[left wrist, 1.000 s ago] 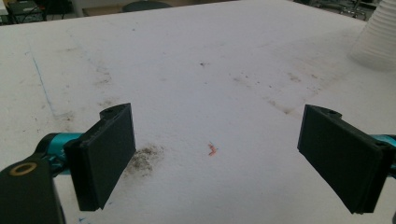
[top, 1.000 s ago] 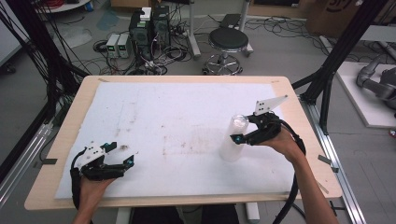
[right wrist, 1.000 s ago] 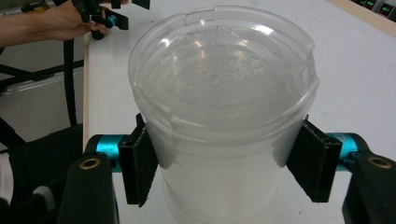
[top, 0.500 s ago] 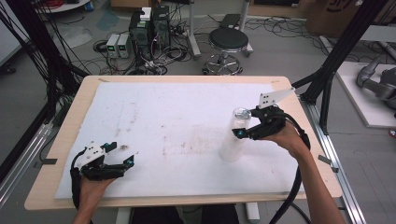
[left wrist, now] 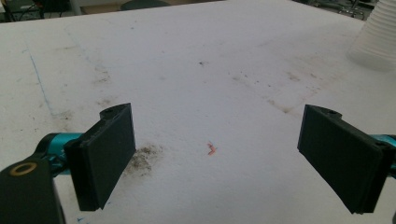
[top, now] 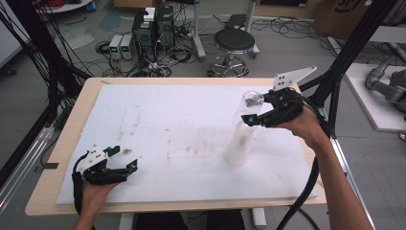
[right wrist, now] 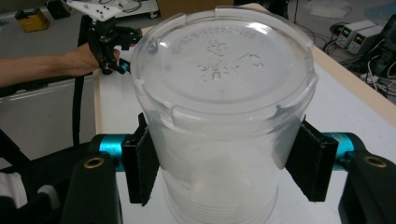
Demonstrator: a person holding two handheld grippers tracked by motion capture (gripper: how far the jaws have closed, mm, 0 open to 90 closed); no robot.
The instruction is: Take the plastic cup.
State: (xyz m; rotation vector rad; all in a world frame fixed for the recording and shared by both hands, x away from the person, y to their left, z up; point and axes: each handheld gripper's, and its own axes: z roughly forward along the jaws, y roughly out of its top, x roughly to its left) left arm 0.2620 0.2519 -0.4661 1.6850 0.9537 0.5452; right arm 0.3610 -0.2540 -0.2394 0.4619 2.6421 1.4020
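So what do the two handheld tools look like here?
Each black handheld tool, left and right, has two flat rectangular black pads on teal bars, brass-coloured screw rings and a trailing black cable. A pale grey three-cornered plate with small holes tops the right one. Forearms bare, no sleeves.

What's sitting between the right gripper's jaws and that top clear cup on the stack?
Nothing visible. The right gripper already has its jaws closed on both sides of the top clear cup, upside down at the top of the cup stack. The jaws have just been closing on it.
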